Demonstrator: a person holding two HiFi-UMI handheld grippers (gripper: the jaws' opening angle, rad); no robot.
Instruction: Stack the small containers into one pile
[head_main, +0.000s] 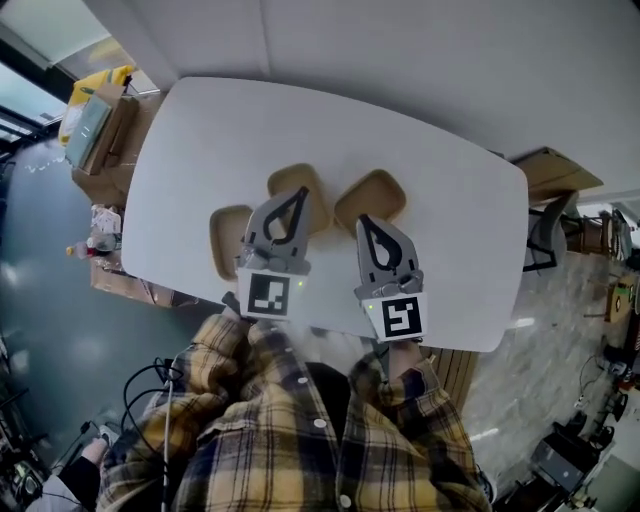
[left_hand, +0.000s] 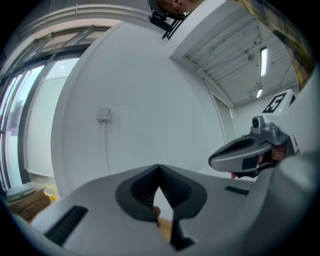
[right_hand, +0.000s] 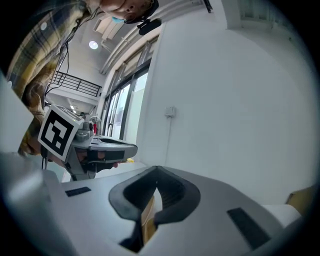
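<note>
Three tan containers lie unstacked near the table's (head_main: 455, 235) near edge, in a loose row.

The left gripper (head_main: 298, 193) hangs over the table with its jaws pressed together on nothing; its own view (left_hand: 158, 168) shows the tips meeting. Its jaws overlap the middle container (head_main: 318, 200), and the left container (head_main: 227, 240) lies just beside its body, nearer the table's left end.

The right gripper (head_main: 362, 220) is likewise closed and empty, tips meeting in its own view (right_hand: 156, 170). Its tips sit at the near rim of the right container (head_main: 374, 194); whether they touch it I cannot tell.
</note>
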